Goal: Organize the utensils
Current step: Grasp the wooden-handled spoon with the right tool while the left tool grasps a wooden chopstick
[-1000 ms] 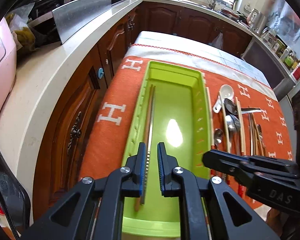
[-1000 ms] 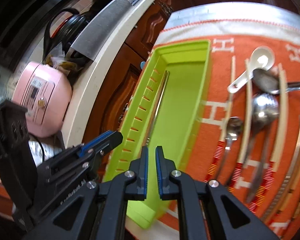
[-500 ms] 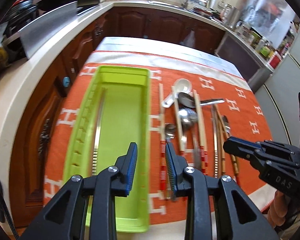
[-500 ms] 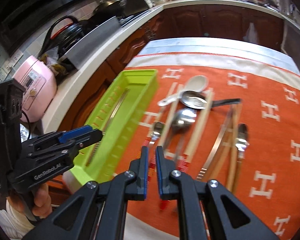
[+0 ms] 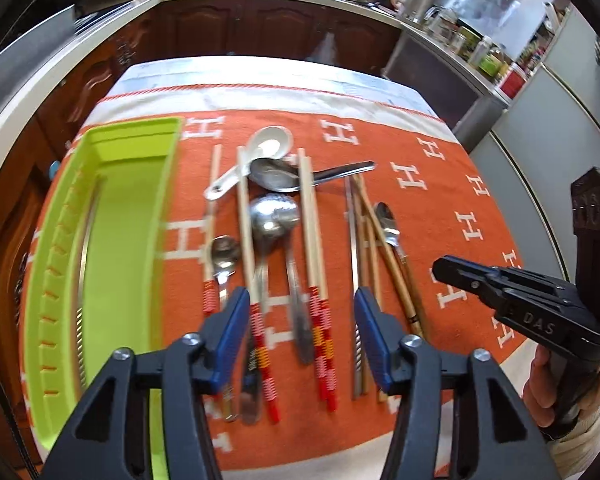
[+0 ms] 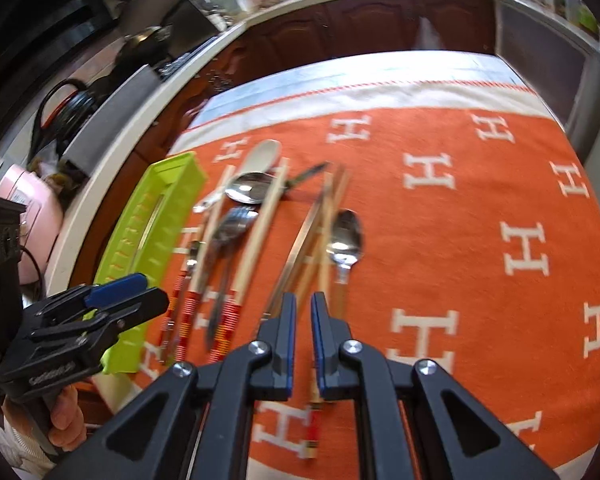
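A lime green tray (image 5: 112,240) lies at the left of the orange cloth and holds one metal chopstick (image 5: 85,256). To its right lie several utensils: a white spoon (image 5: 260,152), metal spoons (image 5: 274,216), red-banded wooden chopsticks (image 5: 312,256), metal chopsticks (image 5: 354,264). My left gripper (image 5: 298,320) is open wide above the chopstick handles, holding nothing. My right gripper (image 6: 303,320) is nearly closed and empty, over the handle of a wooden-handled spoon (image 6: 344,240). The tray also shows in the right wrist view (image 6: 148,240).
The orange H-patterned cloth (image 6: 480,240) covers the table. A counter with dark wood cabinets (image 5: 260,28) runs along the left and back. A pink appliance (image 6: 32,208) sits on the counter to the left. Jars (image 5: 488,52) stand at the back right.
My left gripper moved right from the tray to above the loose utensils and opened wide. My right gripper swung right over the cloth, staying nearly closed.
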{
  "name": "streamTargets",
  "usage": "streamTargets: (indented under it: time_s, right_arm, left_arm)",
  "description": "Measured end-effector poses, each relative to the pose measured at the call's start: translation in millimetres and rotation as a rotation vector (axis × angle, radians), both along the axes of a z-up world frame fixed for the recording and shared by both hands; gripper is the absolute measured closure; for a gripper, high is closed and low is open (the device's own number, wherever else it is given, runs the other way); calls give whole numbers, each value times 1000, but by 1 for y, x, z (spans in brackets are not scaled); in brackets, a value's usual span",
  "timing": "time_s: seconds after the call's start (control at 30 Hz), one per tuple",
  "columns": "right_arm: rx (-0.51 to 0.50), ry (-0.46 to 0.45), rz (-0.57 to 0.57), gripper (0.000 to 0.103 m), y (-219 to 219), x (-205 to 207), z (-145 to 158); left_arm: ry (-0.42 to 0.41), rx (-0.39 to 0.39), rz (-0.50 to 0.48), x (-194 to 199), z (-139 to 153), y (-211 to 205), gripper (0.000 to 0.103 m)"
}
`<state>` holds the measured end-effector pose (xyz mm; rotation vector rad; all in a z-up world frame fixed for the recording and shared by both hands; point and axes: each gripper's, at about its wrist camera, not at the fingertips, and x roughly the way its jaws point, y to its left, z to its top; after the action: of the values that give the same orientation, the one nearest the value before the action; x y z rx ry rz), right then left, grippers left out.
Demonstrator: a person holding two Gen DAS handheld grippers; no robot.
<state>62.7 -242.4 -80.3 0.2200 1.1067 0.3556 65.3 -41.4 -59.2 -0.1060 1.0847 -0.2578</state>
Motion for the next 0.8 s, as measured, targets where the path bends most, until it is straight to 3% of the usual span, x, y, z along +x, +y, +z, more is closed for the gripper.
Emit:
streamTargets:
  time_s: [0.3, 0.6, 0.8]
  right_arm:
    - [43, 65, -40, 94, -22, 9, -29]
    - [51, 98, 9, 94, -8, 17, -41]
    - [24, 93, -20, 94, -10, 20, -45]
  left_arm:
    - [37, -30, -49, 20, -17, -34, 50]
    - [72, -37, -28, 19, -29, -34, 50]
    - [78, -37, -19, 16, -30, -32, 50]
